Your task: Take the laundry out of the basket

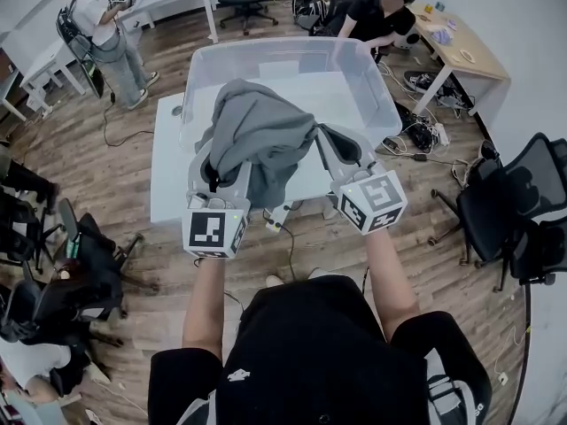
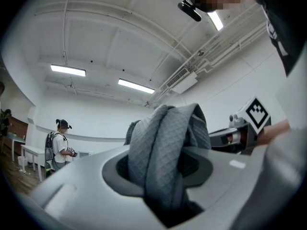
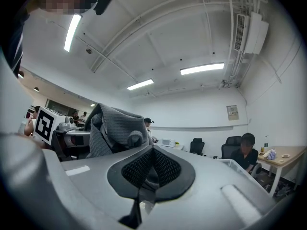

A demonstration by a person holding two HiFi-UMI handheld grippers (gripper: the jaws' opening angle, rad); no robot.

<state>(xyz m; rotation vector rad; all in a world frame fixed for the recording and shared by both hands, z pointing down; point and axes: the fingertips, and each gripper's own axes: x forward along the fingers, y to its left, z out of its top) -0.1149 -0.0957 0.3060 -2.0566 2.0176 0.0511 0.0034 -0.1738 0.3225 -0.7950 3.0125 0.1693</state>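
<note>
A grey quilted garment hangs bunched above the clear plastic basket, which stands on a white table. My left gripper points upward and is shut on a thick fold of the garment, which fills the gap between its jaws. My right gripper also points upward, just right of the left one. Its jaws stand closed with a thin dark edge of the cloth pinched between them. The rest of the garment rises to their left. The basket's inside under the garment is hidden.
A standing person is at the far left by white desks. A seated person is behind the basket near a wooden desk. Black office chairs stand at the right and left. Cables lie on the wooden floor.
</note>
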